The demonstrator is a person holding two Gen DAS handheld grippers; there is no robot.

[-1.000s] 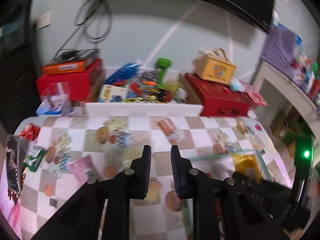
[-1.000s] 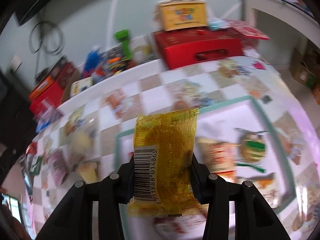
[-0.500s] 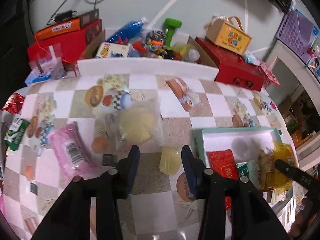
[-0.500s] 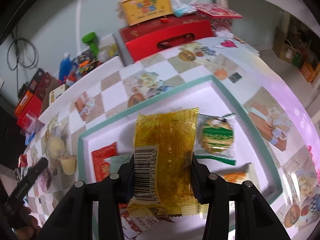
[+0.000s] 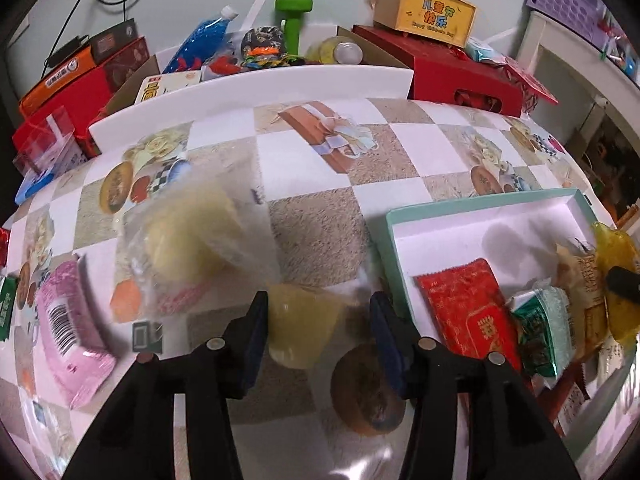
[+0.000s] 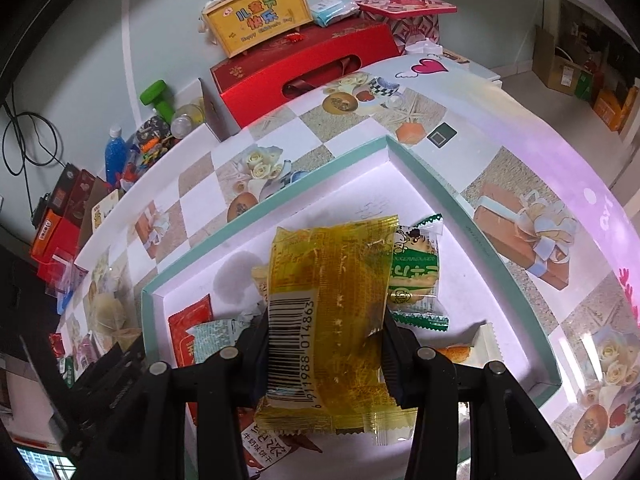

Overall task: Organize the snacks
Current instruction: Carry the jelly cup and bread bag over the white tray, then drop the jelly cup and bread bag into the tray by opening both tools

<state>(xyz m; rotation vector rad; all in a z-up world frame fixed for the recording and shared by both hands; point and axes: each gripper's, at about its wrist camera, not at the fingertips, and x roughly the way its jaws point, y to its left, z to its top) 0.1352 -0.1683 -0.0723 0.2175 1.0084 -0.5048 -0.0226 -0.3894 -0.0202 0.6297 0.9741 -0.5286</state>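
I am lowering my left tongs (image 5: 318, 330), spread wide, around the pale jelly cup (image 5: 302, 326) on the worktop (image 5: 312, 224) (slippery film, may squirt out). My right tongs (image 6: 324, 340) are gripping the yellow packet (image 6: 332, 320) above the crowded tray (image 6: 472, 236); it may land askew.

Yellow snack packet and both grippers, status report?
Right gripper shut on yellow snack packet, above the teal box. Left gripper open around a pale jelly cup on the table. Nothing in the way.
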